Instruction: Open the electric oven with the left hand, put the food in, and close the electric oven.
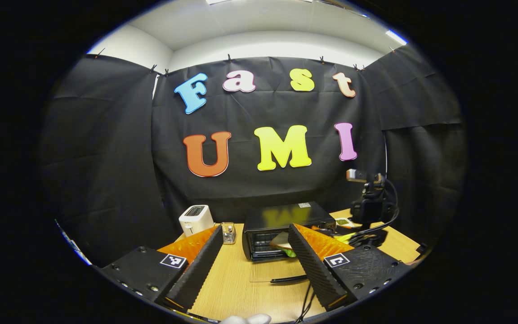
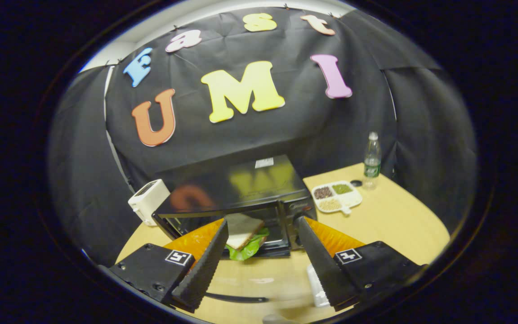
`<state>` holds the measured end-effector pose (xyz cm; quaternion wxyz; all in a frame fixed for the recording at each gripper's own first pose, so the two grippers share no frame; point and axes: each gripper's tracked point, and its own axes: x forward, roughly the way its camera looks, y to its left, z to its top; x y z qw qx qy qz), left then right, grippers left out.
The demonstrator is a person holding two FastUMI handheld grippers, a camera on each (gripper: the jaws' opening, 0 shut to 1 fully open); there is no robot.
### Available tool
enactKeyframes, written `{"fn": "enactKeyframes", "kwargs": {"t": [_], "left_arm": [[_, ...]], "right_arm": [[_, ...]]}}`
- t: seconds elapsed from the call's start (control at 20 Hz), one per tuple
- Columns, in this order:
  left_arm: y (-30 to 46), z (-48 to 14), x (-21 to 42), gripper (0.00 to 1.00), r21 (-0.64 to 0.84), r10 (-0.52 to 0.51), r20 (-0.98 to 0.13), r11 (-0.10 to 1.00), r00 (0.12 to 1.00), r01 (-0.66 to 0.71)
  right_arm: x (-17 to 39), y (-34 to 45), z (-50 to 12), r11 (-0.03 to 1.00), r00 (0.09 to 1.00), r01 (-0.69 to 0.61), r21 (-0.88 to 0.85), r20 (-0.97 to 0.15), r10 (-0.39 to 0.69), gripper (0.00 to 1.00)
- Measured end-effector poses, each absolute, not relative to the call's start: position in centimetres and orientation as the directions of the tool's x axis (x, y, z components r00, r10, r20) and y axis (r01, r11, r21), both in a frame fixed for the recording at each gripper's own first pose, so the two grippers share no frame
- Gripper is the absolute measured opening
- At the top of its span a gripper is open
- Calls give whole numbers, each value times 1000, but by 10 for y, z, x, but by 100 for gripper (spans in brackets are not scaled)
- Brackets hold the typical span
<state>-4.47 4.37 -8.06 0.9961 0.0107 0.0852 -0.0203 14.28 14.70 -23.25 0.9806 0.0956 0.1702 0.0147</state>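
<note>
The black electric oven (image 1: 281,215) (image 2: 241,184) stands at the back of the wooden table (image 1: 241,283). Its glass door (image 1: 277,270) lies folded down flat, with the handle (image 1: 288,279) (image 2: 236,298) toward me. A sandwich (image 2: 242,229) (image 1: 280,242) of bread and green lettuce sits tilted at the oven's mouth. My right gripper (image 2: 261,222) is open just in front of it, a finger on each side, and neither finger presses on it. My left gripper (image 1: 255,229) is open farther back over the table with nothing between its fingers.
A white toaster (image 1: 196,219) (image 2: 147,200) and a small glass jar (image 1: 228,232) stand left of the oven. To the right are a white divided tray of beans (image 2: 336,196), a water bottle (image 2: 371,161), and a black device on a stand with cables (image 1: 369,204).
</note>
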Motion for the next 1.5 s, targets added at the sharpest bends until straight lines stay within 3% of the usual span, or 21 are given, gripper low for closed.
{"fn": "enactKeyframes", "kwargs": {"t": [0.1, 0.2, 0.25, 0.3, 0.45, 0.5, 0.7, 1.05, 1.1, 1.15, 1.2, 1.35, 1.4, 1.45, 1.5], "left_arm": [[41, -79, -44, 95, 17, -35, -162, 999, 986, 38], [38, -73, -42, 95, 18, -30, -150, 999, 988, 34], [37, -71, -41, 95, 21, -27, -142, 999, 990, 30], [33, -69, -41, 95, 26, -28, -136, 999, 990, 31], [22, -65, -40, 95, 31, -29, -119, 999, 992, 32], [16, -63, -38, 95, 26, -33, -112, 999, 993, 37], [-8, -72, -33, 95, 26, -47, -118, 998, 992, 50], [-44, -154, -30, 95, 12, -60, -231, 998, 971, 65], [-46, -169, -29, 95, 24, -47, -258, 998, 965, 55], [-48, -185, -30, 96, 32, -39, -286, 998, 957, 51], [-51, -199, -28, 96, 45, -33, -300, 998, 953, 49], [-61, -253, -27, 95, 36, -37, -389, 998, 921, 56], [-65, -268, -26, 96, 25, -39, -412, 998, 910, 54], [-66, -284, -25, 96, 25, -35, -440, 998, 897, 51], [-66, -301, -24, 96, 20, -35, -464, 999, 885, 49]], "right_arm": [[124, 122, -199, 990, 958, -7, 141, -282, 47, 94], [103, 98, -168, 993, 970, -7, 119, -242, 35, 94], [92, 85, -152, 994, 974, -1, 108, -225, 26, 100], [83, 73, -136, 996, 979, 1, 95, -201, 18, 94], [54, 34, -98, 999, 990, 18, 43, -142, -11, 94], [46, 22, -86, 999, 992, 26, 30, -120, -22, 100], [18, -21, -58, 999, 996, 53, 10, -79, -52, 94], [2, -71, -40, 998, 997, 66, -20, -48, -67, 94], [2, -74, -39, 998, 997, 59, -21, -49, -60, 100], [2, -77, -39, 998, 997, 52, -25, -51, -54, 95], [3, -80, -40, 998, 997, 47, -30, -54, -49, 100], [6, -85, -45, 999, 996, 36, -28, -76, -38, 100], [8, -86, -46, 999, 996, 34, -22, -80, -36, 95], [10, -87, -49, 999, 995, 32, -20, -89, -34, 100], [10, -87, -52, 999, 994, 30, -21, -103, -32, 95]]}}
